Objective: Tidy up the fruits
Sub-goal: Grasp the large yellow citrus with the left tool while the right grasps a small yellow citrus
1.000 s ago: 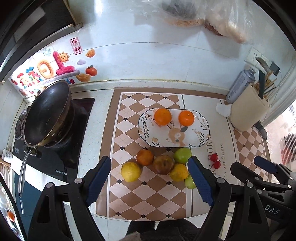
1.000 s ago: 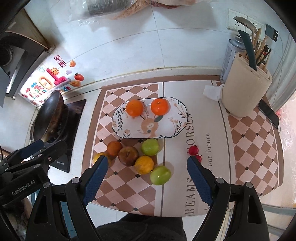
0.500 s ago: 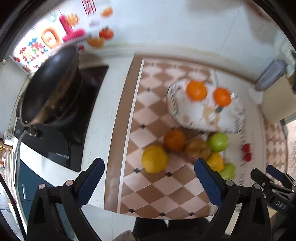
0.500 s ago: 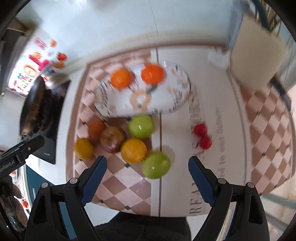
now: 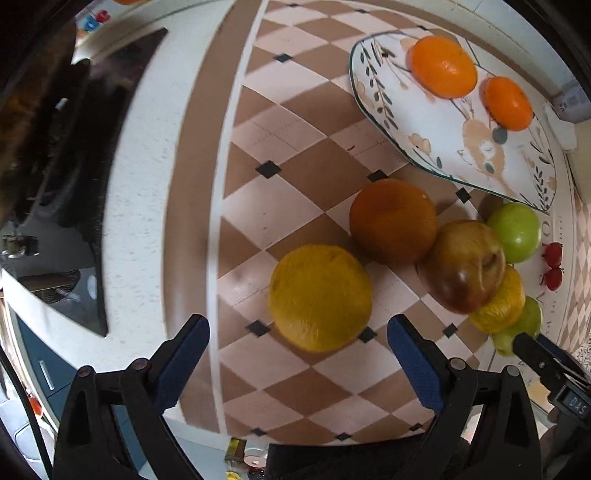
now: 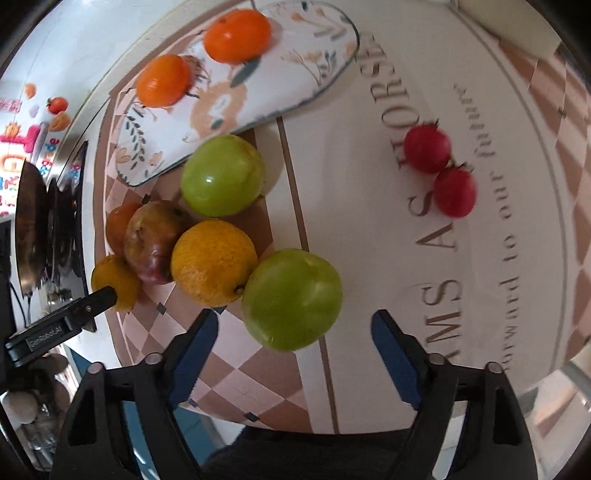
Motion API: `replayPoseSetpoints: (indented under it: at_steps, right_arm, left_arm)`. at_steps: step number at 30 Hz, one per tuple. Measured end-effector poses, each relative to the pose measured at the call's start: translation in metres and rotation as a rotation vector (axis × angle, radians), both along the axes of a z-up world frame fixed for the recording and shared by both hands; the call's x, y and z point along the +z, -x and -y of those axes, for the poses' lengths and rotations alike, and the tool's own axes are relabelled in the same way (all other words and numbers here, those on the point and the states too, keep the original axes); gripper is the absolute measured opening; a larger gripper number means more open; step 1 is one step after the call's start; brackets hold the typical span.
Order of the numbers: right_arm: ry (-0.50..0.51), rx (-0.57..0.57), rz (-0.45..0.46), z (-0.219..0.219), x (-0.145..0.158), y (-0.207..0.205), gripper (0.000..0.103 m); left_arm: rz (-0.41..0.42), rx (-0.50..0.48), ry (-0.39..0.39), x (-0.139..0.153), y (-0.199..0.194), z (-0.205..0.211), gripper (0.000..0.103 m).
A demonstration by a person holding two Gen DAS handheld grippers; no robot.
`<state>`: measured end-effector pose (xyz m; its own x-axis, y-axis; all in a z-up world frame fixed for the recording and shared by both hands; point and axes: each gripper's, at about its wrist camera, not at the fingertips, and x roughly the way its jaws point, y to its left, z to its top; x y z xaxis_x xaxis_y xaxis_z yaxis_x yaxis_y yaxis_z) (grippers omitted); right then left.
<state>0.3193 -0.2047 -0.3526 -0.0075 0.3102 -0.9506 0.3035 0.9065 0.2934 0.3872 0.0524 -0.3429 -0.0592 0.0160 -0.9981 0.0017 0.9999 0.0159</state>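
My left gripper (image 5: 297,341) is open, low over the checkered mat, with a yellow orange (image 5: 319,297) just ahead between its fingers. Beside it lie a dark orange (image 5: 393,219), a red-brown apple (image 5: 467,266), another yellow orange (image 5: 504,302) and a green apple (image 5: 515,232). My right gripper (image 6: 291,330) is open, with a second green apple (image 6: 293,299) just ahead between its fingers. The patterned plate (image 6: 295,74) holds two bright oranges (image 6: 236,35), (image 6: 162,81). Two small red fruits (image 6: 426,147) lie to the right.
A black stove with a pan (image 5: 40,122) stands to the left of the mat. The counter's front edge runs just below both grippers. A beige holder (image 6: 532,40) stands at the far right behind the plate.
Both grippers have dropped and moved in close to the fruit pile: the left toward the yellow orange, the right toward the near green apple. Both stay open.
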Motion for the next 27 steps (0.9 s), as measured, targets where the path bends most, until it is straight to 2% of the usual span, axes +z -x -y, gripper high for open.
replayPoseSetpoints:
  at_steps: [2, 4, 5, 6, 8, 12, 15, 18, 23, 25, 27]
  right_arm:
    - [-0.011, -0.009, -0.007, -0.001, -0.007, -0.001, 0.067]
    - [-0.023, -0.005, -0.007, -0.003, -0.012, -0.001, 0.062]
    - [-0.026, 0.001, 0.002, -0.004, -0.012, -0.001, 0.061]
    - [-0.019, 0.018, 0.008, -0.005, -0.012, -0.001, 0.061]
    - [-0.013, 0.047, 0.009, -0.009, -0.011, 0.0, 0.061]
    - [0.037, 0.146, -0.012, -0.019, -0.01, 0.005, 0.061]
    - [0.068, 0.209, -0.024, -0.023, -0.009, 0.012, 0.061]
    - [0.058, 0.212, -0.022, -0.021, -0.01, 0.014, 0.062]
    - [0.028, 0.142, -0.056, -0.007, -0.011, 0.013, 0.062]
    - [0.057, 0.137, -0.028, -0.005, -0.001, 0.012, 0.064]
    - [0.098, 0.151, 0.038, -0.01, 0.014, 0.008, 0.066]
  left_arm:
    - [-0.02, -0.009, 0.02, -0.009, -0.002, 0.002, 0.095]
    - [-0.028, -0.016, 0.03, -0.015, -0.002, 0.003, 0.091]
    - [-0.026, -0.023, 0.033, -0.017, -0.002, 0.004, 0.086]
    - [-0.021, -0.031, 0.037, -0.018, -0.002, 0.004, 0.073]
    - [-0.017, -0.035, 0.06, -0.02, 0.0, 0.007, 0.06]
    - [-0.009, -0.057, 0.04, -0.018, 0.006, 0.019, 0.059]
    - [-0.014, -0.075, 0.06, -0.015, 0.03, 0.029, 0.059]
    - [-0.023, -0.073, 0.072, -0.015, 0.052, 0.036, 0.059]
    - [-0.028, -0.012, 0.099, -0.019, 0.067, 0.035, 0.059]
    - [-0.024, 0.009, 0.11, -0.019, 0.07, 0.032, 0.059]
    - [-0.019, 0.009, 0.107, -0.02, 0.069, 0.025, 0.059]
